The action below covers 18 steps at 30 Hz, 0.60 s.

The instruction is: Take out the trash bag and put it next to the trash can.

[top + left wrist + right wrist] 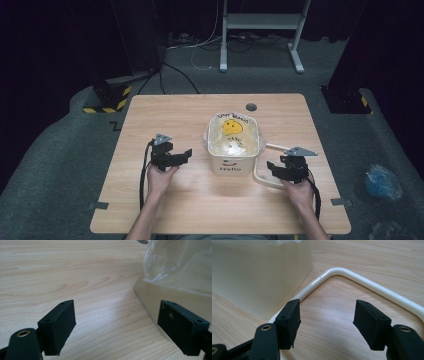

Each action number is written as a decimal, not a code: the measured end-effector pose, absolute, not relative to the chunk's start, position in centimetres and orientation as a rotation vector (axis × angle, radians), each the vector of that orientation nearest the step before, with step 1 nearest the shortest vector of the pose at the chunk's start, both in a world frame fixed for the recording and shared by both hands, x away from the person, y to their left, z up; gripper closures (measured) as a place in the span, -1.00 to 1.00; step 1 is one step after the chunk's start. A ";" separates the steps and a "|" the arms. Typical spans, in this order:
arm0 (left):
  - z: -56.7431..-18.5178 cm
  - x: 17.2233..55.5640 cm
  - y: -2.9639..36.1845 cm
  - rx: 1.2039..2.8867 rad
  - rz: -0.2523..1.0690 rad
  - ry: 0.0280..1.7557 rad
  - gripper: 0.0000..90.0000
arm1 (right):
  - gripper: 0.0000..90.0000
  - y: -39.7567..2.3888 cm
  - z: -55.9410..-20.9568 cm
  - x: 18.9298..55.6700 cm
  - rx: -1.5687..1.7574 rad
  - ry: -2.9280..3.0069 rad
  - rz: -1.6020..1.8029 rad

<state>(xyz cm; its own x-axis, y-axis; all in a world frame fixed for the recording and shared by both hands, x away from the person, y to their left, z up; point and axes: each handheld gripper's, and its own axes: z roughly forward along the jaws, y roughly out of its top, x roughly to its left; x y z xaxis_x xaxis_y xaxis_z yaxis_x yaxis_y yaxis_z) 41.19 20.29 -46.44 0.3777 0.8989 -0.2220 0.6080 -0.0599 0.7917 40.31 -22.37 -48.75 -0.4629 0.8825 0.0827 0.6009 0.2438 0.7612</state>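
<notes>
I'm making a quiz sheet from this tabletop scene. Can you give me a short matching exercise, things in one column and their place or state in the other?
Things:
1. bin
2. handle
3. plastic bag
4. left gripper

Places or states:
A. lies flat on the table, right of the bin
B. open, holds nothing
C. lines the bin's inside
D. stands mid-table, reads "Hello"

Pairs: 1-D, 2-A, 3-C, 4-B

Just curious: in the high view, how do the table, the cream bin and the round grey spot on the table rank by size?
Largest to smallest:
1. table
2. cream bin
3. round grey spot
</notes>
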 end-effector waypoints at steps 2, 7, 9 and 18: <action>-45.9 41.1 20.3 1.749 0.401 1.309 -0.66 | -0.16 -22.3 -48.5 40.3 1.352 2.158 1.071; -45.2 41.2 20.0 1.742 0.373 1.295 -0.66 | -0.16 -22.4 -47.7 40.3 1.354 2.156 1.086; -44.8 41.2 19.9 1.746 0.373 1.287 -0.66 | -0.15 -22.4 -47.4 40.3 1.358 2.151 1.090; -43.7 41.4 19.1 1.755 0.353 1.257 -0.66 | -0.10 -22.4 -47.3 40.6 1.362 2.164 1.066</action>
<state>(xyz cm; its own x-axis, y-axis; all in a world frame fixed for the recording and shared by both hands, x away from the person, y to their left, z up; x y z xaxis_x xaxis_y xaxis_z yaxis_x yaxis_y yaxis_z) 41.37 19.07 -43.67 0.4377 0.8592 -0.2648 0.5962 -0.0568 0.8009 40.57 -22.42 -47.27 -0.4649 0.8816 0.0816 0.6022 0.2473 0.7591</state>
